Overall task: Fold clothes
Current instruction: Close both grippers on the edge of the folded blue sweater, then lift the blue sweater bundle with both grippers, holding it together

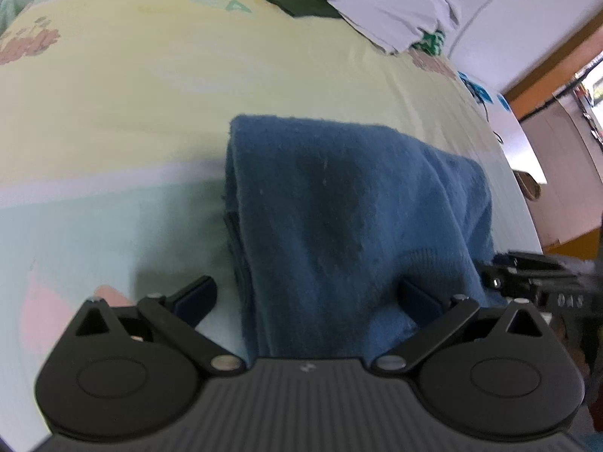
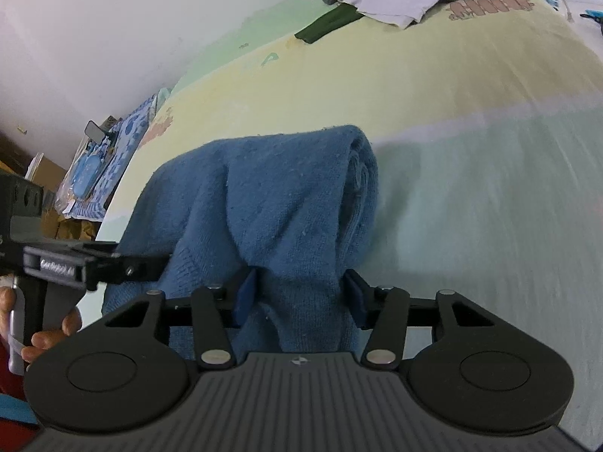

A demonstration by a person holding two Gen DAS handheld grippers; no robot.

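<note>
A folded blue sweater (image 1: 339,196) lies on the pastel bedsheet (image 1: 150,75), with its near end bunched up toward both grippers. My left gripper (image 1: 307,297) stands wide open, and the sweater's near edge runs between its spread fingers. In the right wrist view the same sweater (image 2: 271,188) shows thick rolled layers on its right side. My right gripper (image 2: 301,295) is shut on a bunched ribbed part of it. The left tool's body (image 2: 94,263) reaches the sweater's left edge, held by a hand (image 2: 49,335).
A heap of pale clothes (image 1: 384,0) lies at the far end of the bed over a dark green cloth (image 1: 297,2) and a green-and-white item (image 1: 429,41). Blue patterned things (image 2: 98,165) sit beside the bed's left edge. Bare sheet (image 2: 471,196) stretches right of the sweater.
</note>
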